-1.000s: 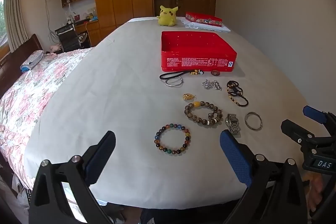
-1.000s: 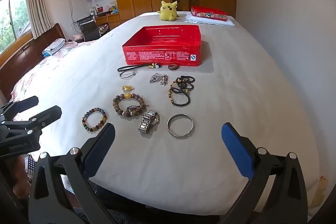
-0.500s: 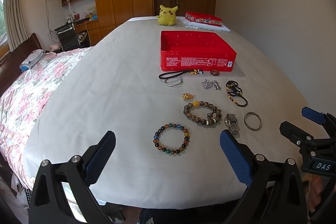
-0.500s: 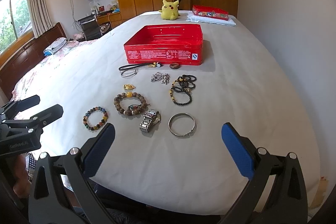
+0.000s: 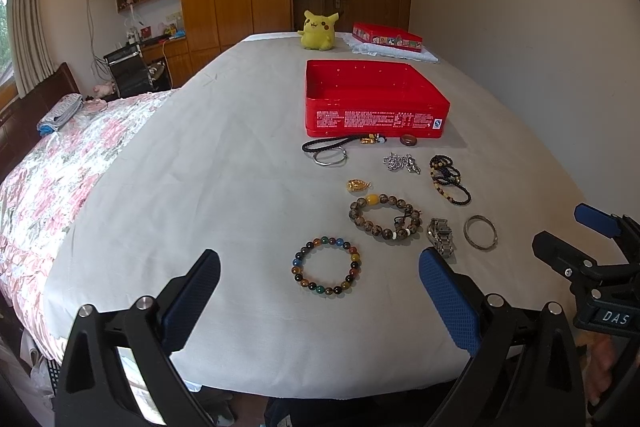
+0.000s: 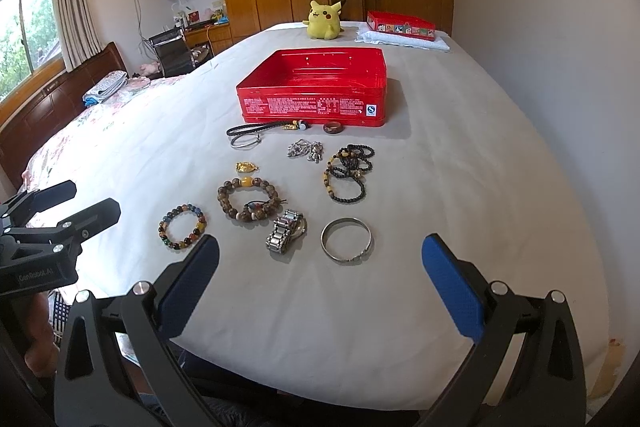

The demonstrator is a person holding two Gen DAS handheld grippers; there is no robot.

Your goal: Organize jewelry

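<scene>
An open red tin box (image 5: pixel 376 103) (image 6: pixel 316 95) stands empty on the white bed sheet. Jewelry lies in front of it: a multicolour bead bracelet (image 5: pixel 326 269) (image 6: pixel 183 230), a brown bead bracelet (image 5: pixel 385 217) (image 6: pixel 249 198), a steel watch (image 5: pixel 440 237) (image 6: pixel 286 230), a silver bangle (image 5: pixel 480 231) (image 6: pixel 346 239), black bead strands (image 5: pixel 448 179) (image 6: pixel 350 171), a gold pendant (image 5: pixel 358 185) (image 6: pixel 246 167), a silver chain (image 5: pixel 402 162) (image 6: pixel 306 149), a black cord with ring (image 5: pixel 326 149) (image 6: pixel 250 133) and a brown ring (image 5: pixel 409 139) (image 6: pixel 333 127). My left gripper (image 5: pixel 320 301) and right gripper (image 6: pixel 320 285) are open, empty, near the front edge.
A yellow plush toy (image 5: pixel 318 30) and a second red box (image 5: pixel 387 37) on a folded white cloth sit at the far end. A floral quilt (image 5: pixel 48 163) lies to the left. A white wall (image 5: pixel 520 27) runs along the right side.
Both grippers have eased slightly forward over the sheet; the jewelry appears a little nearer. Nothing has been picked up or moved.
</scene>
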